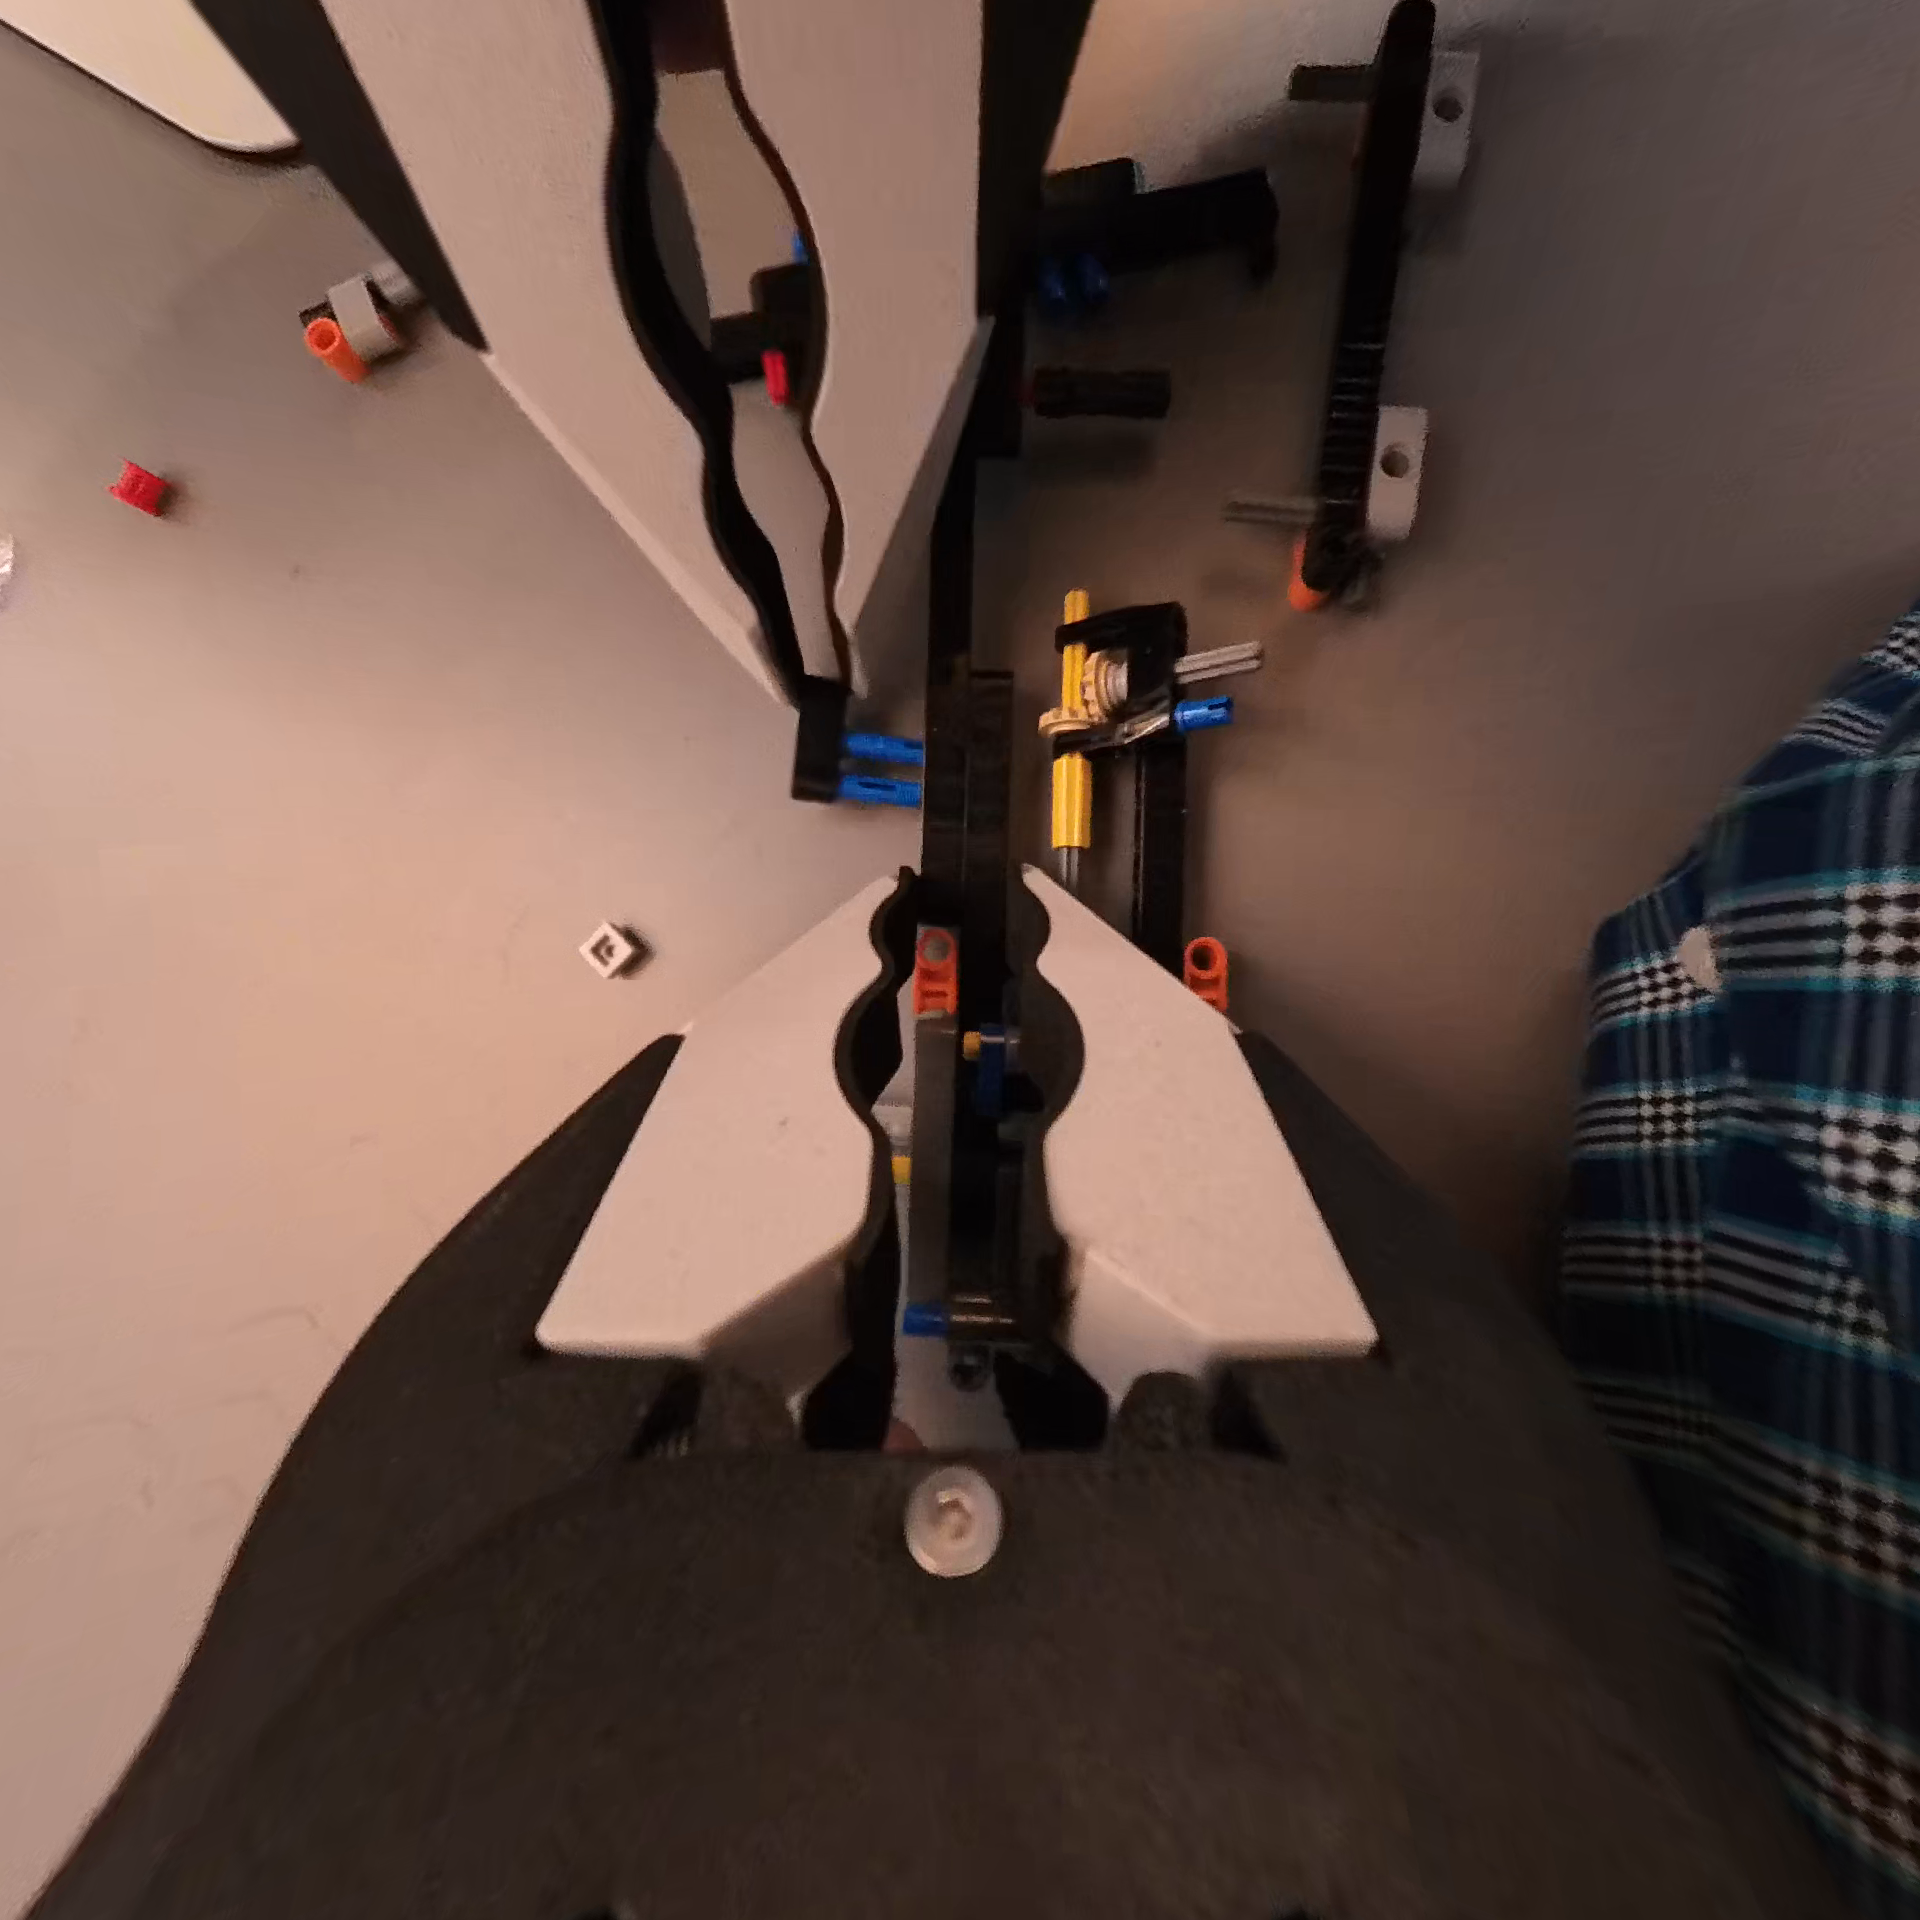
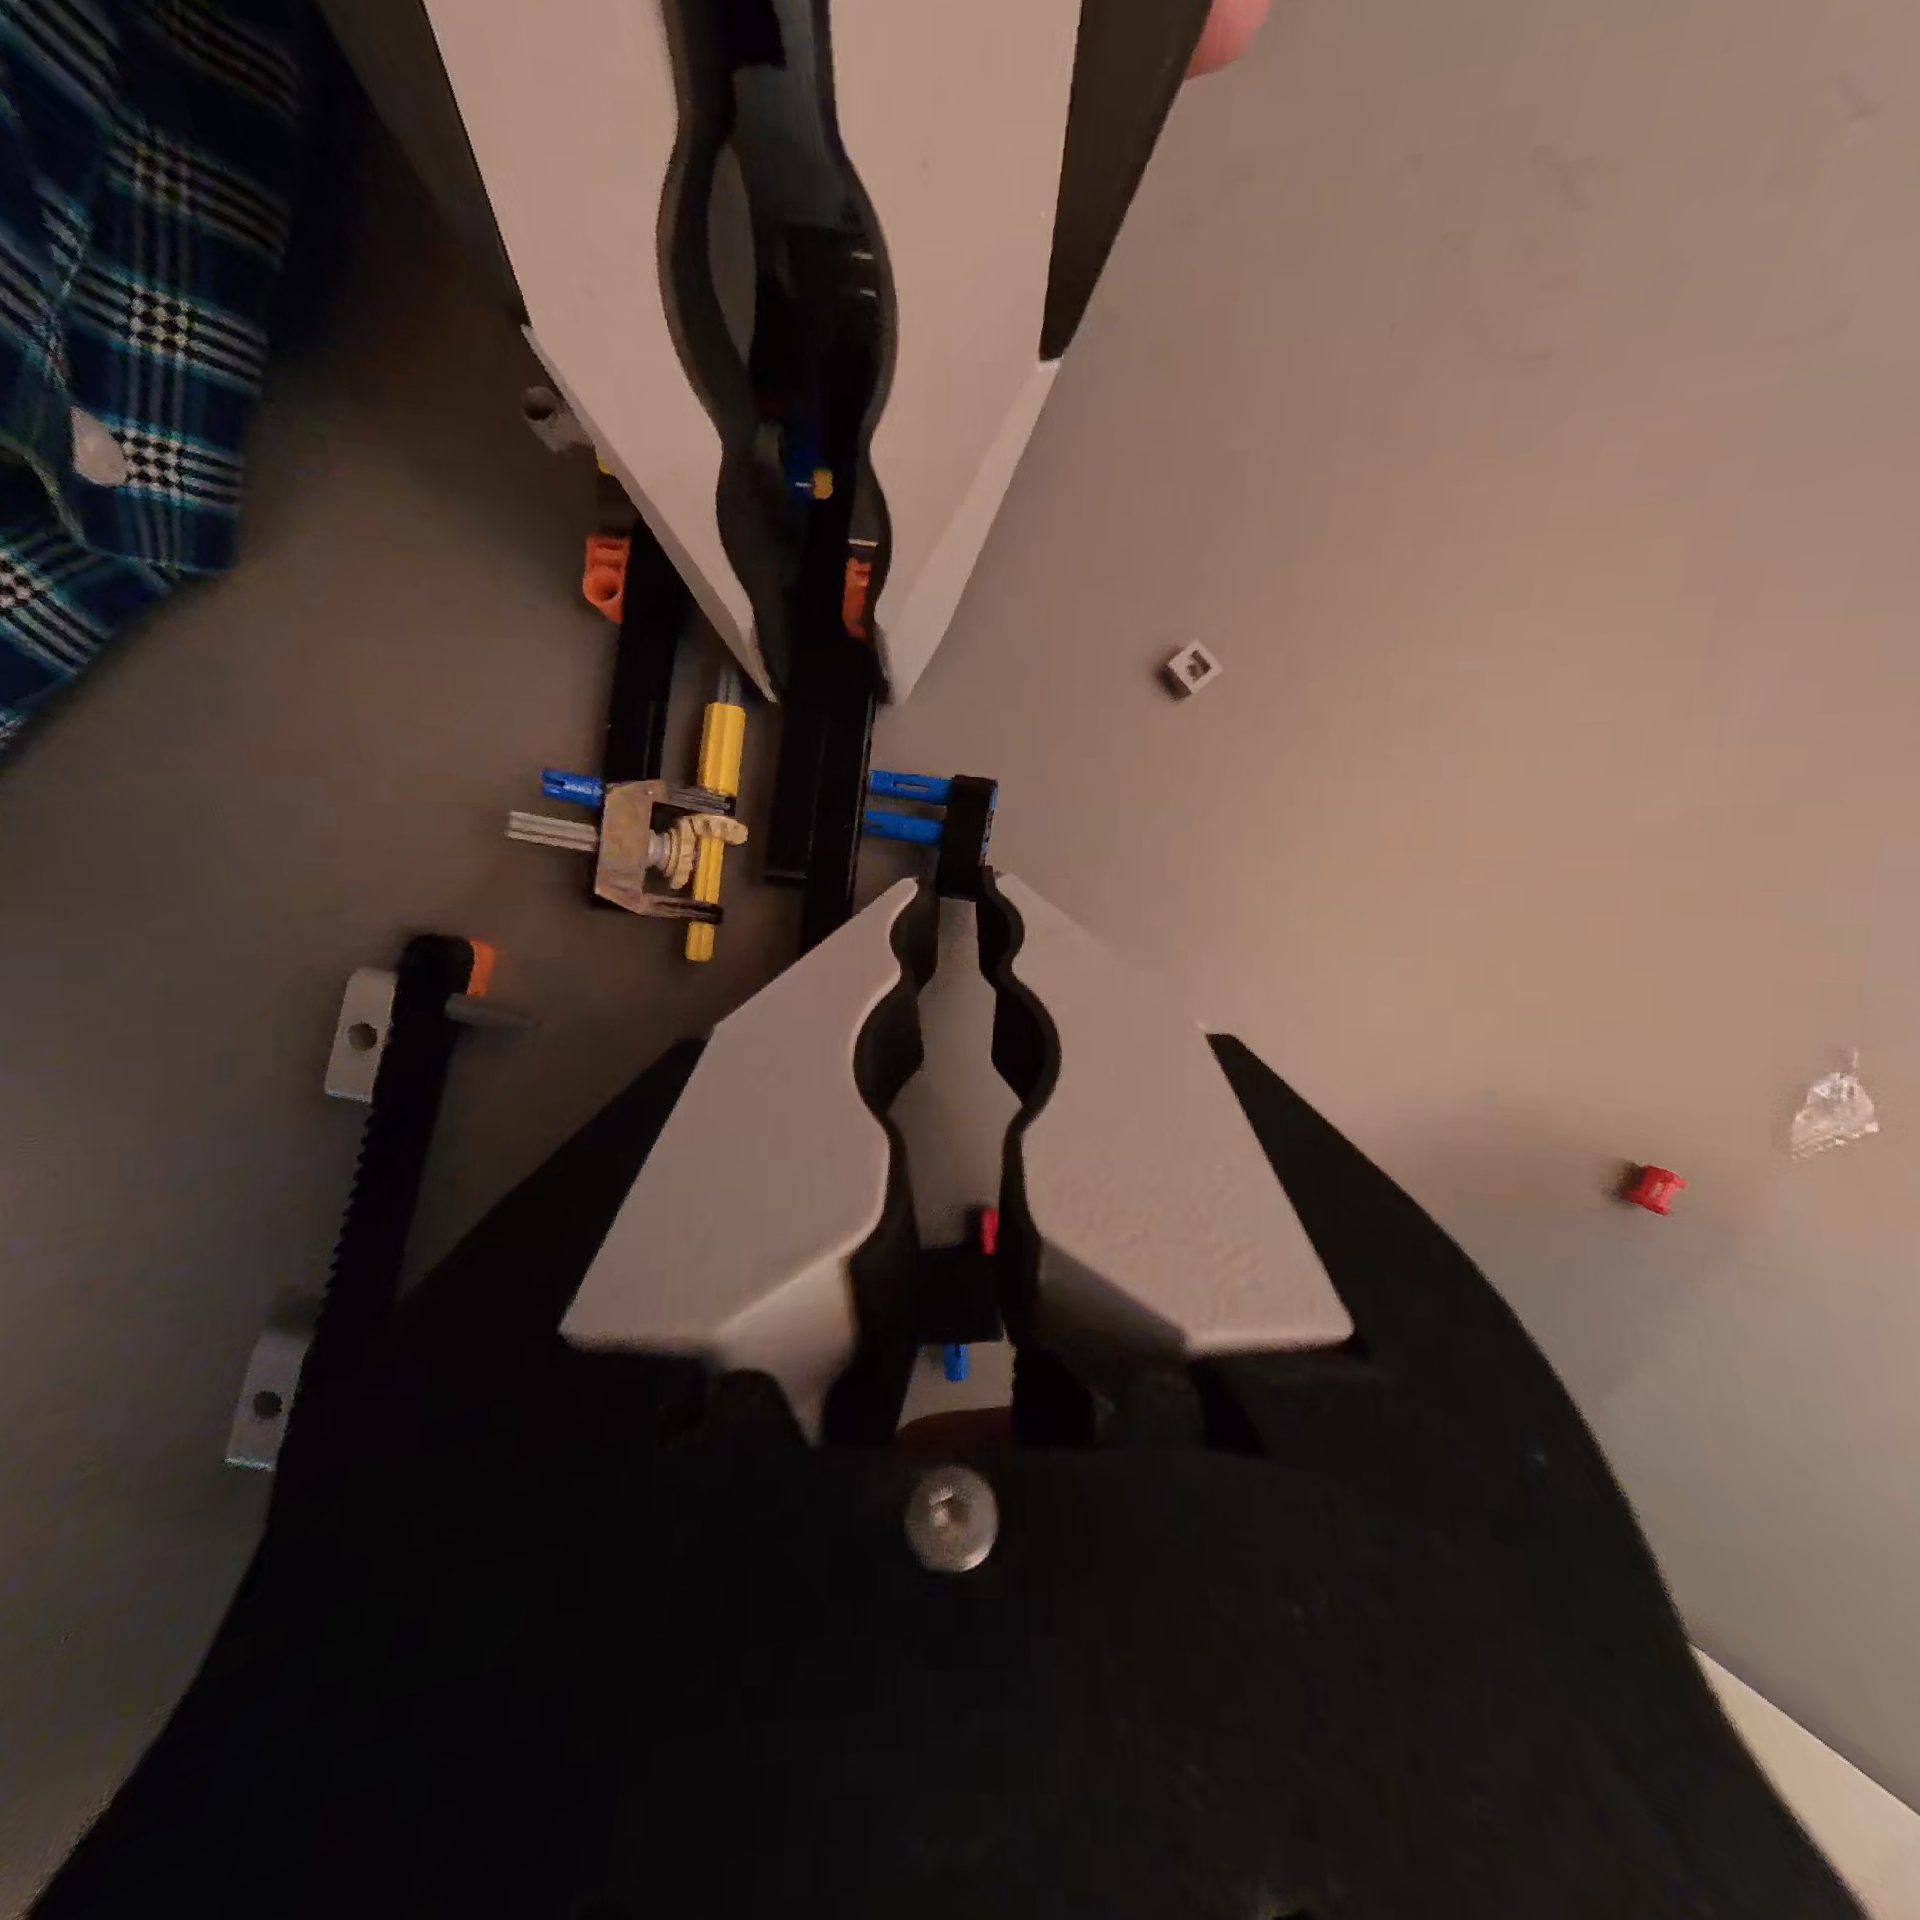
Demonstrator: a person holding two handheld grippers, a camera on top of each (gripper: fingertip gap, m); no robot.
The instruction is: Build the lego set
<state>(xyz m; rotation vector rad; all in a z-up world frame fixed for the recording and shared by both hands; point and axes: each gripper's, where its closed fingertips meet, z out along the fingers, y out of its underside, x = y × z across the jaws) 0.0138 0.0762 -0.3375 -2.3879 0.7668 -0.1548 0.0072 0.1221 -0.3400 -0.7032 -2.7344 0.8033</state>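
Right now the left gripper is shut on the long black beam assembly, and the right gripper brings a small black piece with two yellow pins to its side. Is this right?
Not quite: the pins are blue, not yellow, as the right wrist view shows. The rest holds: the left gripper is shut on the long black beam assembly, and the right gripper brings the small black piece to its side.

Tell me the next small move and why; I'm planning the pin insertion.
Probably nudge the right tool sideways toward the long black beam frame held by the left tool. The short black connector piece it grips has two blue pins pointing at the beam's side, seemingly just short of seating.
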